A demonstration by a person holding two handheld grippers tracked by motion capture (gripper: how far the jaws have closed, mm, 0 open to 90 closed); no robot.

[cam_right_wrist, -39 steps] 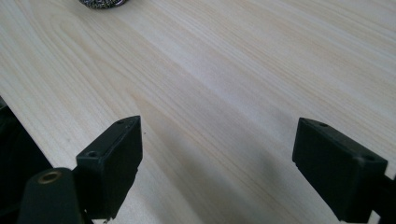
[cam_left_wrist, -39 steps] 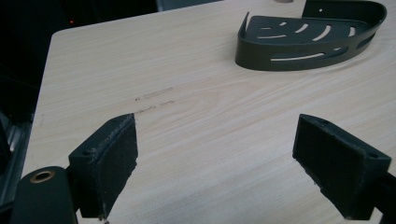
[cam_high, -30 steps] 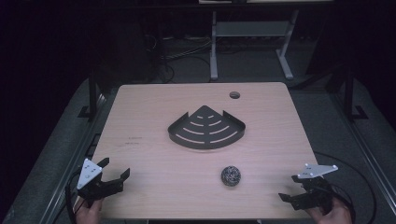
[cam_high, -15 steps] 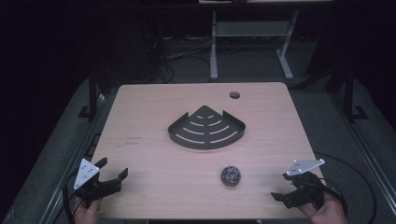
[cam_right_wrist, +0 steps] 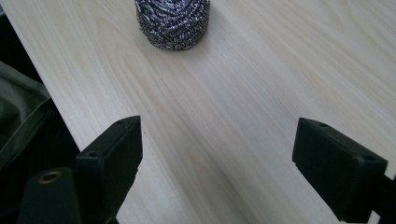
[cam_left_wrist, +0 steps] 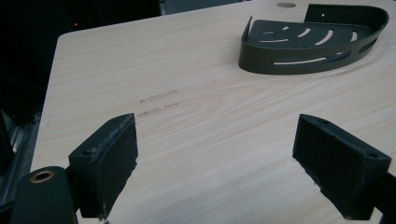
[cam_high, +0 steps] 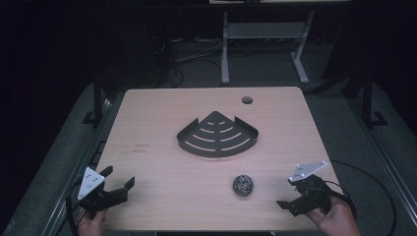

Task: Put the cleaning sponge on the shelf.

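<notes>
Scourer (cam_high: 244, 185) sits on the table (cam_high: 162, 128) near its near edge, right of centre, a round ball of steel wool lying free. My right gripper (cam_high: 290, 204) hovers at the near right corner, just right of the scourer and apart from it, its jaws spread wide with nothing between them. In the right gripper view the right gripper (cam_right_wrist: 217, 158) looks straight at the scourer (cam_right_wrist: 172, 21), which lies ahead of the 2 pads (cam_right_wrist: 338, 163), a little toward the left one, with bare wood in the gap. My left gripper (cam_high: 119, 181) hangs at the near left corner, well apart from the scourer, jaws equally wide and holding nothing. In the left gripper view the left gripper (cam_left_wrist: 215, 161) frames bare wood, and the rack (cam_left_wrist: 314, 39) lies far off to the right. That rack (cam_high: 218, 134) is a dark fan-shaped corner shelf with slots, lying flat at the middle of the table, farther away than the scourer and apart from it. A small round hole (cam_high: 247, 100) sits in the table near the far edge.
</notes>
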